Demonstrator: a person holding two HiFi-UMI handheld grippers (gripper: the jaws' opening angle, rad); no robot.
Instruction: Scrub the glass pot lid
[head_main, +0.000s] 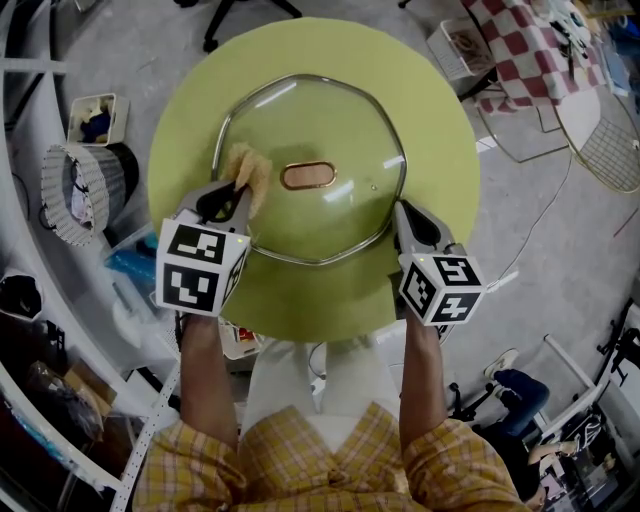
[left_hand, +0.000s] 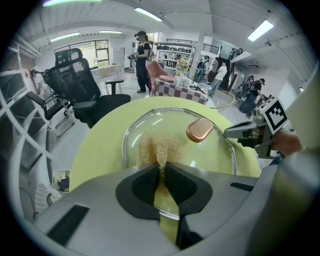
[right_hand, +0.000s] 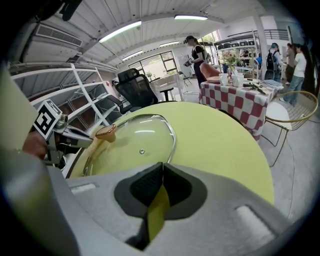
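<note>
Scrubbing looks just begun: left gripper (head_main: 238, 190) pinches a tan fibrous scrub pad (head_main: 249, 168) against the glass pot lid (head_main: 330, 225), which lies flat on the green table (head_main: 425, 110). Right gripper (head_main: 400, 210), jaws together and empty, sits at the lid's rim. Most of the glass seems undone.

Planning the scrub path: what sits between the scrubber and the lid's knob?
Only bare glass of the lid separates scrubber from knob, seen in the head view.

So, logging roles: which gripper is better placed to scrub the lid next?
Left. The left gripper is shut on the scrub pad, lying on the glass lid; the right gripper is shut and empty beside the rim.
</note>
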